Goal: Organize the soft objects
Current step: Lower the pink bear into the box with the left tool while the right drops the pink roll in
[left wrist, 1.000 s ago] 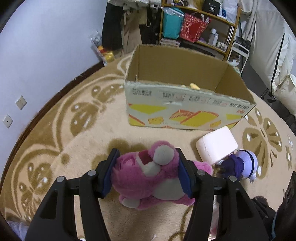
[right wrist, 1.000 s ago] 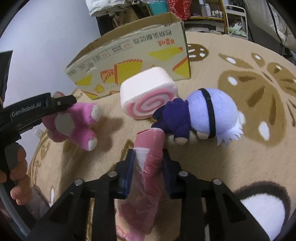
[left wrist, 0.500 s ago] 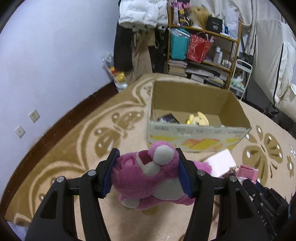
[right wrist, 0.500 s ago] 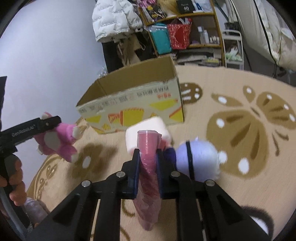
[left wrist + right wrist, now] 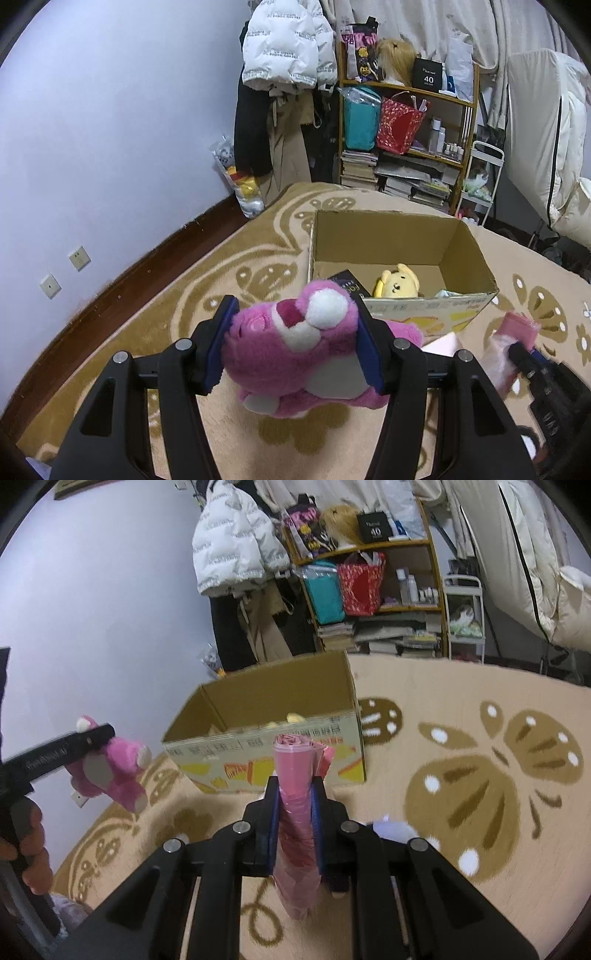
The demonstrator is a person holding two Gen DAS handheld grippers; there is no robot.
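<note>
My left gripper (image 5: 295, 343) is shut on a pink plush bear (image 5: 295, 354), held in the air above the carpet in front of the open cardboard box (image 5: 465, 240). The bear (image 5: 110, 768) also shows at the left of the right wrist view, gripped by a black finger. My right gripper (image 5: 294, 808) is shut on a rolled pink plastic pack (image 5: 295, 834), which stands upright between the pads; that pack (image 5: 513, 339) shows at the right in the left wrist view. In the box lie a yellow plush (image 5: 397, 286) and a dark packet (image 5: 347, 286).
A beige carpet with brown patterns (image 5: 480, 775) covers the floor. Behind the box stand a crowded wooden shelf (image 5: 413, 140) and hanging coats (image 5: 284, 55). A lilac plush (image 5: 388, 829) peeks out behind my right gripper. A person's hand (image 5: 29, 845) holds the left gripper's handle.
Both grippers have risen from the carpet with their loads and tilted up, so the box's inside now shows. The right jaws squeezed tighter on the pink pack. The swirl cushion and lilac plush stayed below.
</note>
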